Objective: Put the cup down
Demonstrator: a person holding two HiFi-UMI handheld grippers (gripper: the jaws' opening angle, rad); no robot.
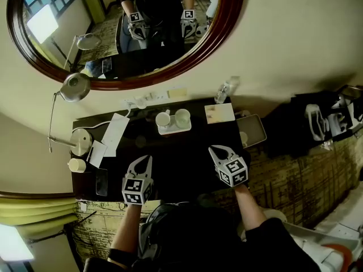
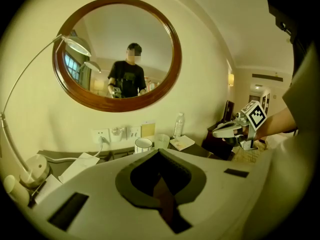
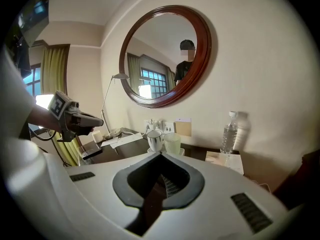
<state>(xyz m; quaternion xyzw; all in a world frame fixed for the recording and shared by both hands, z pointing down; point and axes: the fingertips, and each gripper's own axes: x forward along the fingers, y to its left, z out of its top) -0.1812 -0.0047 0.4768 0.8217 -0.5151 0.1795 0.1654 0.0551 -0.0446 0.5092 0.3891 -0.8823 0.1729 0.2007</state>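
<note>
Left hand-held gripper [image 1: 143, 162] and right hand-held gripper [image 1: 220, 152] hover closed and empty above the dark table [image 1: 181, 157]; the cup [image 1: 163, 119] stands, apparently on a small tray [image 1: 172, 132], near the wall [image 1: 283, 38].

mirror [image 1: 125, 27], desk lamp [image 1: 75, 87], water bottle [image 1: 223, 93], perhaps notepad [image 1: 219, 113]

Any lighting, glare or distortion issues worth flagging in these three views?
Head view: dim, the black rectangular desk swallows detail; a bright window reflection glares in the oval wood-framed mirror. Left gripper view: heavy fisheye bending, black corners, yellowish cast; the white ceramic cup is sharp. Right gripper view: same fisheye vignette; the clear plastic water bottle is crisp.
</note>
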